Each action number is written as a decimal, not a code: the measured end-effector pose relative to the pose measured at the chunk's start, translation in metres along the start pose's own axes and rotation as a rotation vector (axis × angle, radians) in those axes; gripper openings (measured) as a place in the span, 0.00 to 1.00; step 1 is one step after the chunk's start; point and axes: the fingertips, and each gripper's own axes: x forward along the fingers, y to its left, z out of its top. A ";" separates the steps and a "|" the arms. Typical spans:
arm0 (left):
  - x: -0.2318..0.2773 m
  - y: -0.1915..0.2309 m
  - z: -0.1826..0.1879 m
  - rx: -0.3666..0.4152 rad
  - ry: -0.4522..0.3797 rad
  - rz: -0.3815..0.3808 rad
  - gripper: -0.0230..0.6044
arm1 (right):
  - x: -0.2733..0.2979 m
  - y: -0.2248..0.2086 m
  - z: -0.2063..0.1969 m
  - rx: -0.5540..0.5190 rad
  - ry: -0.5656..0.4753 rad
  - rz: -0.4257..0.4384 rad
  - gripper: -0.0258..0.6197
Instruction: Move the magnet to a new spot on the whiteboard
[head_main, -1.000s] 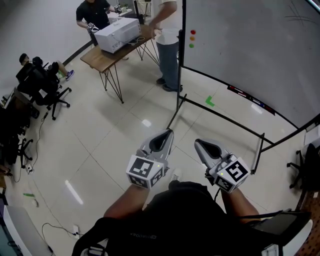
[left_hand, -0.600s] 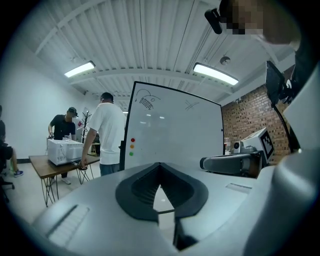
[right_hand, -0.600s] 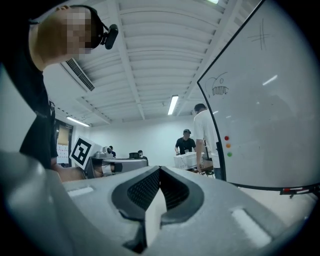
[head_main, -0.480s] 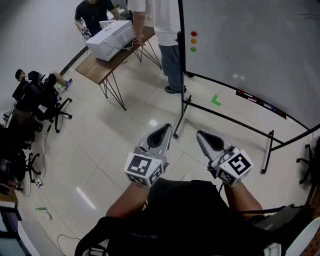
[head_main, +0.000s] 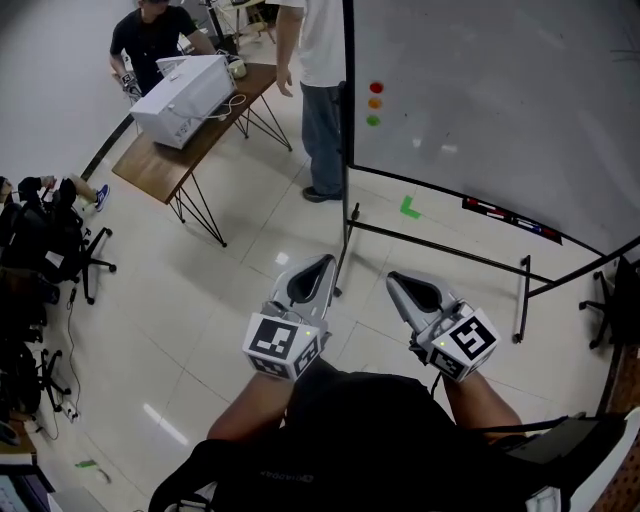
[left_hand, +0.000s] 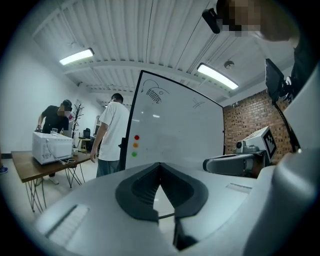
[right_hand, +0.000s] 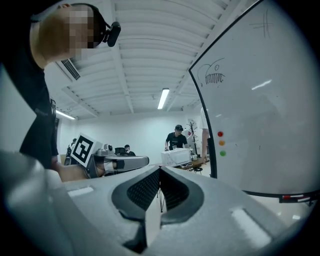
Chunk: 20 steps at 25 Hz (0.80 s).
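Magnets (head_main: 375, 103), seemingly the red, orange and green dots in a column, sit near the left edge of the whiteboard (head_main: 500, 90). Well short of it, the left gripper (head_main: 322, 266) and right gripper (head_main: 397, 282) are both closed and empty. Only the gripper views show the doodle (left_hand: 156, 94) at the board's top.

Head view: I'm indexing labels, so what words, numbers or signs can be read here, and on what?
No text reads clearly.
Print on the person's dark shirt: too blurred.
Marker cubes: square patterns, no letters.
Whiteboard: no words visible.
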 end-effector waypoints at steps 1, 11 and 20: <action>0.010 0.011 0.002 -0.001 -0.001 -0.025 0.06 | 0.010 -0.008 0.001 -0.001 0.002 -0.033 0.05; 0.091 0.125 0.044 0.017 -0.012 -0.267 0.06 | 0.136 -0.063 0.024 -0.034 -0.004 -0.279 0.05; 0.128 0.184 0.056 0.039 0.022 -0.412 0.06 | 0.200 -0.089 0.044 -0.068 -0.042 -0.456 0.05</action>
